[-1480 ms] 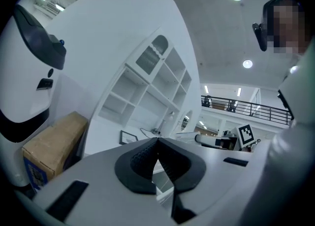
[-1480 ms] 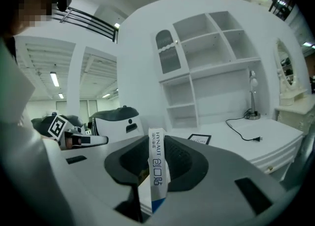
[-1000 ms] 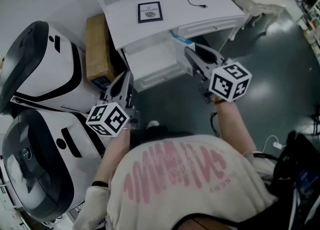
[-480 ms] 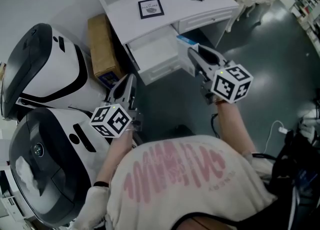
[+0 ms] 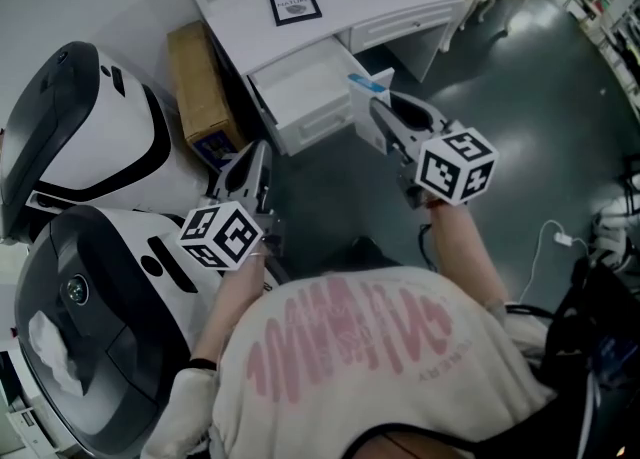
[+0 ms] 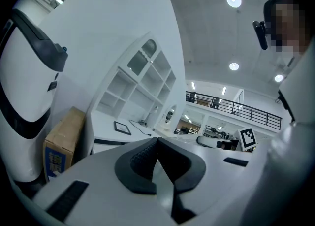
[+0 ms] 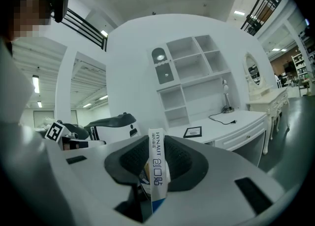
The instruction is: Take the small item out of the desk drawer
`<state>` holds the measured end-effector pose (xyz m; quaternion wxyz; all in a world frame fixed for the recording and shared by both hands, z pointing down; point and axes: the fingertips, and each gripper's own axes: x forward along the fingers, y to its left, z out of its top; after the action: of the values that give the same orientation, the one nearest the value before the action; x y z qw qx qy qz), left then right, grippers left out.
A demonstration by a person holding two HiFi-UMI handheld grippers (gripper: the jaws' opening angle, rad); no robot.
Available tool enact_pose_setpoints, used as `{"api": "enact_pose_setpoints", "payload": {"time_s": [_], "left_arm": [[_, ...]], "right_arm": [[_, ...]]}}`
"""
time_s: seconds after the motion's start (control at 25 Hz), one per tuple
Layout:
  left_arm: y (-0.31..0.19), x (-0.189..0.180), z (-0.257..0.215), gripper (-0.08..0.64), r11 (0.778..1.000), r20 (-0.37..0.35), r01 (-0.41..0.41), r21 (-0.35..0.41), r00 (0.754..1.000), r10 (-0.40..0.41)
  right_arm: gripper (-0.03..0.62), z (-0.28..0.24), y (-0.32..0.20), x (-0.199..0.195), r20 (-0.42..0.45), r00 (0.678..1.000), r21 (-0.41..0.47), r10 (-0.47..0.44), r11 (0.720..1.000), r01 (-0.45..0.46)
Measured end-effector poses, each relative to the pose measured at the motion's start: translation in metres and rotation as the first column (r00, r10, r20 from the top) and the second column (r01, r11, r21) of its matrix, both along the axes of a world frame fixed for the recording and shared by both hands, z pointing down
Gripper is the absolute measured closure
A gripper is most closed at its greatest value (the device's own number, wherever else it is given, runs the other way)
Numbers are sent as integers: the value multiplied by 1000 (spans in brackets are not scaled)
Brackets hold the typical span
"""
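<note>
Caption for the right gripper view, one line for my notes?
Right gripper shut on a small white box, with the white desk beyond.

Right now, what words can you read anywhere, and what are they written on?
"HYNAUT": runs down the narrow edge of the small box; the characters under it are not clear enough to read.
Framed picture: it has print, but too small to read.
Shirt: pink lettering, too smeared to read.
Cardboard box: blue label, too small to read.
</note>
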<state>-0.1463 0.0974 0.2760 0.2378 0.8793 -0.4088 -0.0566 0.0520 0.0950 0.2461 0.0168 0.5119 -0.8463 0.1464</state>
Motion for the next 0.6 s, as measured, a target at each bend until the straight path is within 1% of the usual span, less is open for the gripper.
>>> {"api": "enact_pose_setpoints", "payload": {"time_s": [0.6], "left_arm": [[8, -10, 2, 531, 1000, -17, -19, -3, 1000, 19]], "right_arm": [[485, 4, 14, -8, -23, 999, -9, 27, 1000, -28]]}}
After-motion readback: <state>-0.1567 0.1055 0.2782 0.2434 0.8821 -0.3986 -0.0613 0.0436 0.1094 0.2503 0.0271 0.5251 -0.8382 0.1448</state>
